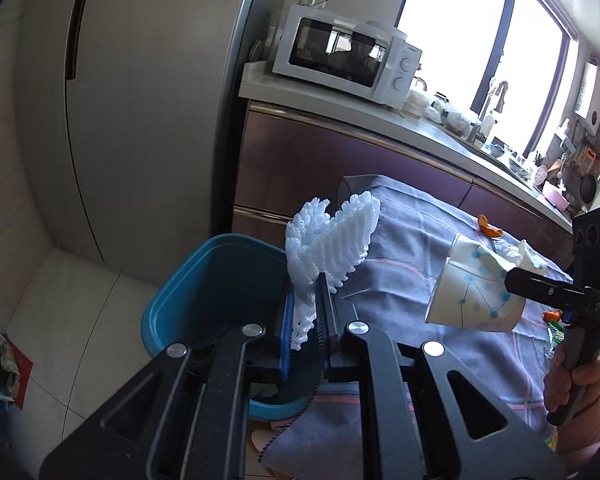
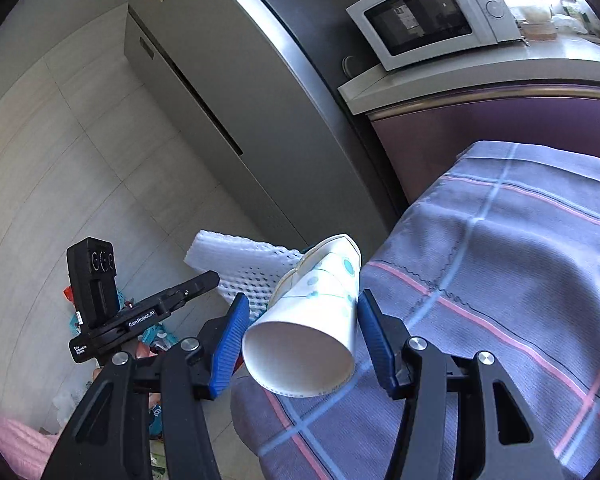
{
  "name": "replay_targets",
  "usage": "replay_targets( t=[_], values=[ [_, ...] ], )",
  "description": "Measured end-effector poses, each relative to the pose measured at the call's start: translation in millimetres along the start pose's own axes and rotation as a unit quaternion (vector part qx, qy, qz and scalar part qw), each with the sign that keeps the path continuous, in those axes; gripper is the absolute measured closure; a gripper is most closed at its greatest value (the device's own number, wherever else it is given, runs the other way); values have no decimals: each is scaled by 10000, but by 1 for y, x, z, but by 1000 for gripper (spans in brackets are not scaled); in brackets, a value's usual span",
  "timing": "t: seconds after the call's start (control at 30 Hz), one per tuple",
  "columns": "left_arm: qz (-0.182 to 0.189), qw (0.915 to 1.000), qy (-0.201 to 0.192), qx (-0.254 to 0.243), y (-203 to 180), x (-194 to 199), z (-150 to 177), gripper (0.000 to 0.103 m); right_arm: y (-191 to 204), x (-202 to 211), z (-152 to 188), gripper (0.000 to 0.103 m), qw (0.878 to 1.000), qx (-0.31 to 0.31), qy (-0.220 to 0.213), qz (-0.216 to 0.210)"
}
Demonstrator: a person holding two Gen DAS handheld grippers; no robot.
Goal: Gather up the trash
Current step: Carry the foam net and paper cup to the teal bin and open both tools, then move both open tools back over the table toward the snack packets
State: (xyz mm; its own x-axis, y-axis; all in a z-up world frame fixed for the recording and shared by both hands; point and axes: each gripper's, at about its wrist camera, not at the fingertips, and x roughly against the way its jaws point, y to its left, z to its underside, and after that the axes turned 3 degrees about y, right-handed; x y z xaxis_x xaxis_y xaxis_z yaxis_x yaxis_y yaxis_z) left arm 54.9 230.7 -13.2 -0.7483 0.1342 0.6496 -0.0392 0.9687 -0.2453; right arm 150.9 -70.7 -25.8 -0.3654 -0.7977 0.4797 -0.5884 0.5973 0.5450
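My left gripper (image 1: 306, 286) is shut on a white foam net (image 1: 332, 240), which stands up out of the jaws above the near rim of a blue bin (image 1: 204, 280) on the floor. The bin sits against the end of a table under a plaid cloth (image 1: 412, 240). My right gripper (image 2: 303, 298) is shut on a white paper cup with blue dots (image 2: 312, 320). The cup lies sideways, mouth toward the camera, over the table's corner. In the left wrist view the cup (image 1: 476, 284) hangs to the right of the foam net. The left gripper (image 2: 214, 278) and the net (image 2: 236, 264) also show in the right wrist view.
Orange peel (image 1: 489, 229) and crumpled white paper (image 1: 514, 254) lie on the cloth beyond the cup. A grey fridge (image 1: 140, 120) stands behind the bin, with a microwave (image 1: 340, 56) on the counter beside it. Wrappers lie on the floor (image 2: 156, 332).
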Motion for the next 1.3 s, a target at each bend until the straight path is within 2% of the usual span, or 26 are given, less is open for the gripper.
replay_targets(
  t=[0.2,0.47,0.7,0.9,1.07,1.3],
  values=[
    [-244,9992,236,186,22,-19,9,92,14,-36,-13,49,9996,94,236,-102],
    [-456,9972,496,317,31,-49,13,91,20,-76,-22,49,9987,120,492,-87],
    [-553,9951,672,463,37,-72,14,89,24,-105,-22,49,9972,91,748,21],
    [-465,9938,747,680,44,-90,17,86,24,-129,-24,48,9955,14,934,164],
    [-469,9923,815,806,43,-103,19,77,18,-133,-18,48,9953,-24,934,249],
    [-394,9931,756,807,39,-102,22,77,8,-120,-16,47,9962,-22,838,255]
  ],
)
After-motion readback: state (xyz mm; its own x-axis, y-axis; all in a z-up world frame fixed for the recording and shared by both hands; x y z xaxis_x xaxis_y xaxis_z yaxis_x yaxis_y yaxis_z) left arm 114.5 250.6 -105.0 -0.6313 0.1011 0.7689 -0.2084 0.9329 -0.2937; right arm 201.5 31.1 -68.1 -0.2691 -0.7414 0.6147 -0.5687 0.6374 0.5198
